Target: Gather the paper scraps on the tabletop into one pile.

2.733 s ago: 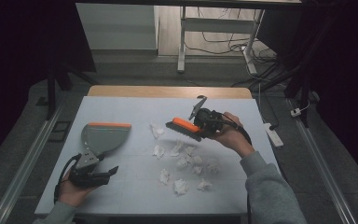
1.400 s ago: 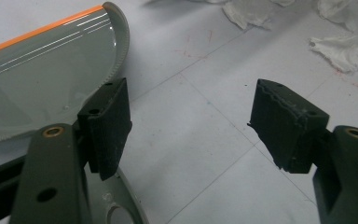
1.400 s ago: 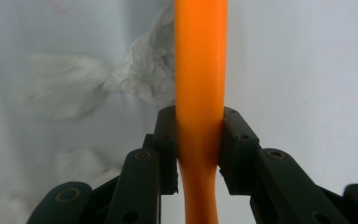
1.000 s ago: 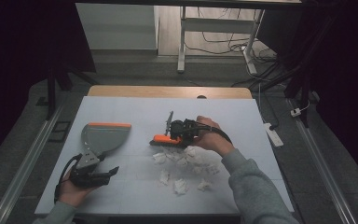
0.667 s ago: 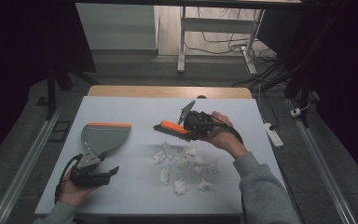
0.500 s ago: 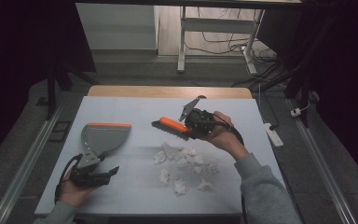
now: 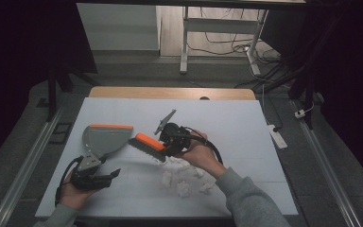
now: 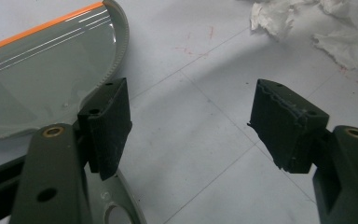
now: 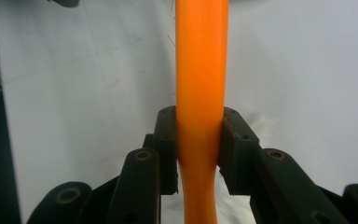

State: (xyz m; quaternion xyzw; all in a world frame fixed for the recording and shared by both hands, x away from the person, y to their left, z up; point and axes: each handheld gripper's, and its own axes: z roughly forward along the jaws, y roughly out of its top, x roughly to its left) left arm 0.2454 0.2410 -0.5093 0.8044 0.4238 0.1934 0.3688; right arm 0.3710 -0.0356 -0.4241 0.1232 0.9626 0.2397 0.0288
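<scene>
Clamping the brush [image 9: 200, 70] by its stiff orange handle, the right gripper [image 9: 199, 140] holds it above the light, soft paper scraps [image 7: 182, 177]. Left gripper [image 8: 191, 126], jaws wide, grips nothing beside the dustpan [image 7: 105, 138].

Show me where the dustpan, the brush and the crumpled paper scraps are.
dustpan [image 7: 105, 138]: high view, middle of its grey tray.
brush [image 7: 147, 141]: high view, orange back above the bristles.
paper scraps [image 7: 183, 188]: high view, one white wad in the pile.
</scene>
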